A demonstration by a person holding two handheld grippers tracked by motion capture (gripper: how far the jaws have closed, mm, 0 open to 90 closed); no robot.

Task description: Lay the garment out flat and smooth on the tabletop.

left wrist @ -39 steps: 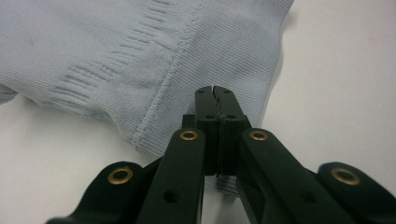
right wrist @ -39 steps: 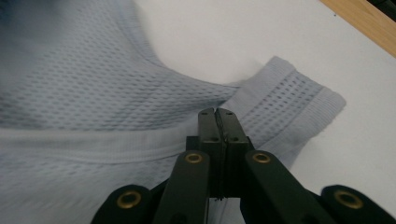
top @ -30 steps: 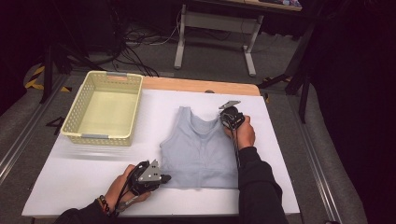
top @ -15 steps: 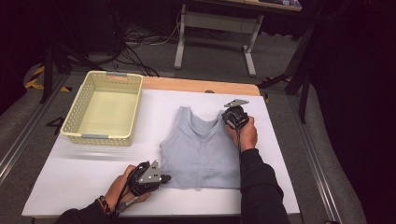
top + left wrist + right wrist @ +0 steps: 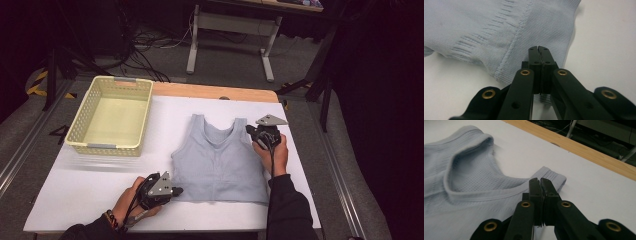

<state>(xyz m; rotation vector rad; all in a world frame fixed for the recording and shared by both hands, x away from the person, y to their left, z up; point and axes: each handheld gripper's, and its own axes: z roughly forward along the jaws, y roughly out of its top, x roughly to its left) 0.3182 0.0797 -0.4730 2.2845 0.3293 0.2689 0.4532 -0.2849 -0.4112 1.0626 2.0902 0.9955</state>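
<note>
The bench (image 5: 90, 185), white-topped with a wooden strip along its far edge, carries a pale grey-blue sleeveless top (image 5: 217, 165) spread flat a little right of the middle, neck and straps pointing away from the person, hem toward them; it looks light, soft and limp, a ribbed knit with a mesh lining at the neck, so it should fold and drag easily but will sag and bunch wherever it is not supported; the firmer places to take it are the stitched hem corners and the strap ends, a pinch at two corners keeping it flat better than one in the middle. The cream plastic basket (image 5: 111, 120) stands well apart at the far left of the bench, open side up, with nothing between it and the top; the white surface around the garment is bare, so nothing stands in the way. The left hand-held gripper (image 5: 175, 191) sits at the hem's near-left corner, jaws fully closed, with the fabric edge running under them; whether cloth is actually pinched I cannot tell. The right hand-held gripper (image 5: 248, 129) is at the right strap end (image 5: 554, 178), jaws all but together just above the strap, apparently gripping nothing.
</note>
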